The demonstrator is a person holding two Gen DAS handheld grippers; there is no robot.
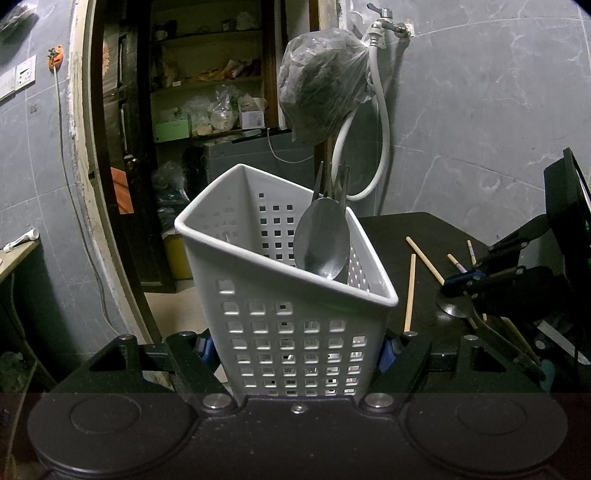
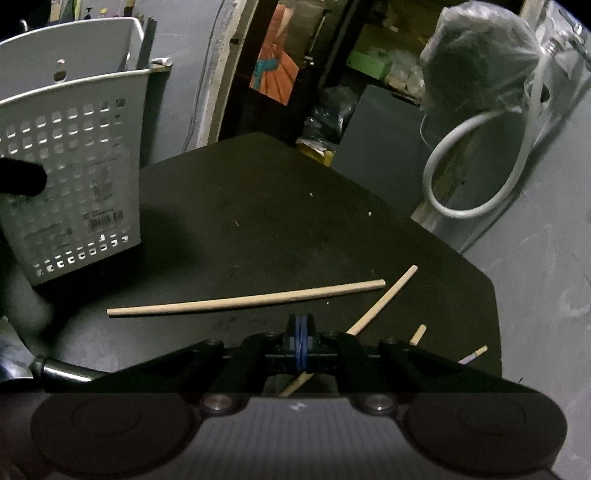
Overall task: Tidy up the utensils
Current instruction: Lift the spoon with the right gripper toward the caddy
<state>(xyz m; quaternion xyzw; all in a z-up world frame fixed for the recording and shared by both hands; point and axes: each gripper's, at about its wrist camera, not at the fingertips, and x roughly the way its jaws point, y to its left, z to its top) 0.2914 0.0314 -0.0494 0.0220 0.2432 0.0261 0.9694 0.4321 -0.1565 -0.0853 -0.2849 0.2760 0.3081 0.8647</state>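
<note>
Dim room with grey marbled wall tiles, a doorway onto cluttered pantry shelves, a tap [image 1: 386,16] with a white hose [image 1: 380,122] looping down and a full plastic bag [image 1: 323,83] hanging from it; in front, a black table [image 2: 258,206].

On the table, a white perforated utensil basket [image 1: 295,332], upright, clasped low on both sides by the left gripper [image 1: 297,349], blue pads pressed against its walls; inside, toward the right corner, a metal spoon [image 1: 322,242] standing bowl-up, handle down, leaning against the rim, with dark fork tines [image 1: 341,181] rising just behind it.

To the right of the basket, loose wooden chopsticks: one [image 2: 245,298] lying nearly crosswise in the right wrist view, long axis left to right, thick end to the right; a second [image 2: 382,299] on a diagonal, far tip up and to the right, near end passing under the right gripper [image 2: 302,347]; two short stubs [image 2: 418,334] showing past the right finger, one with a purple-banded tip [image 2: 472,355].

Right gripper clenched tight, blue pads together; cannot tell whether the diagonal chopstick is pinched or merely lying beneath; seen from the left wrist view, hovering over a dark spoon [image 1: 456,308] on the table; a shiny metal handle [image 2: 62,371] at lower left in its own view.
</note>
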